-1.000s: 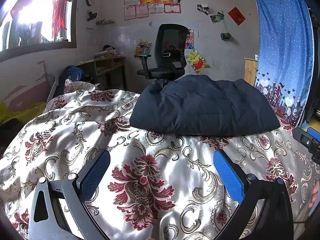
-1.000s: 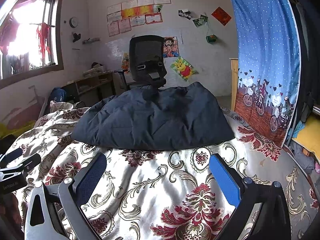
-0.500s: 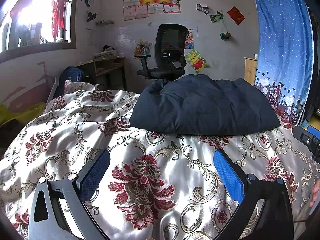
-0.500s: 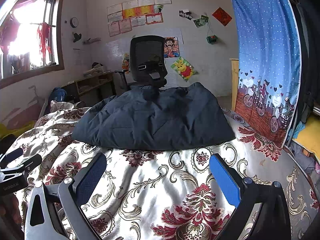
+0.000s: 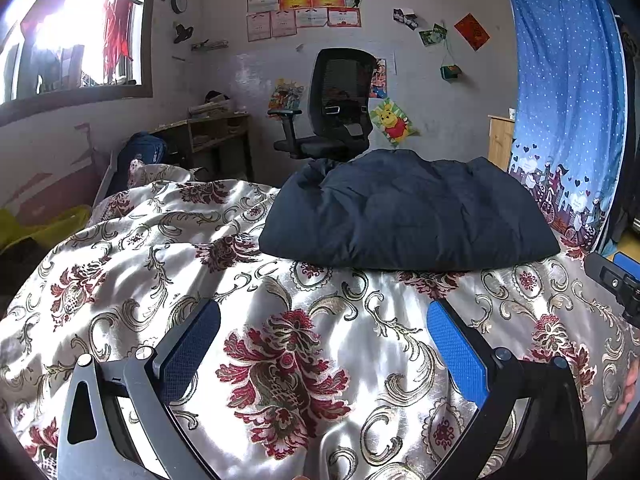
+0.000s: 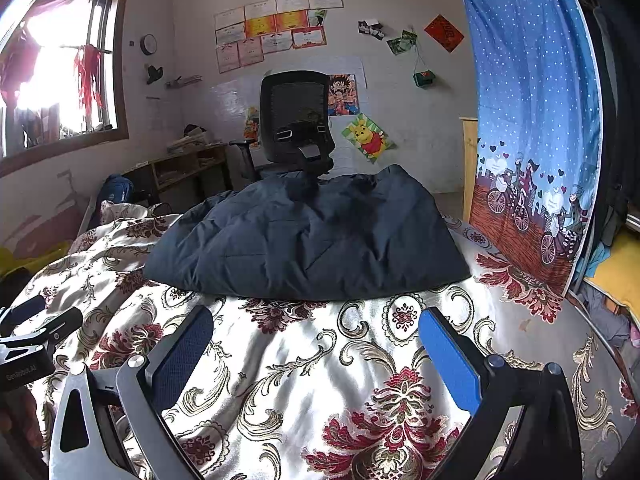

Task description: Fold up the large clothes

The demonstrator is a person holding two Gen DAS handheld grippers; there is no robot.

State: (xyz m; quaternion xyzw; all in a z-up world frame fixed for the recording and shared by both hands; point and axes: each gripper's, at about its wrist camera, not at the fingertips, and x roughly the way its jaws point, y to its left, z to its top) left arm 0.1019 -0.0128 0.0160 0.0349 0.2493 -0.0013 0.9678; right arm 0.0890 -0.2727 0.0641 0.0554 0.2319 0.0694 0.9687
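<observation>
A puffy dark navy quilted jacket lies bundled, seemingly folded, on the floral satin bedspread. Left gripper and right gripper hover short of it, jaws spread and empty. Next likely calls for a final tidy.

Blue-padded grey grippers (silver screws)

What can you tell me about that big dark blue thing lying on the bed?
The dark navy garment looks like a puffy, quilted coat, with faint stitch lines and soft creases over a matte fabric. It lies bundled in a low mound, near edge fairly straight, top humped. It rests on the floral satin bedspread, toward the far side of the bed, in front of the office chair. Neither gripper touches it; sleeves, zip or collar cannot be made out.
</observation>
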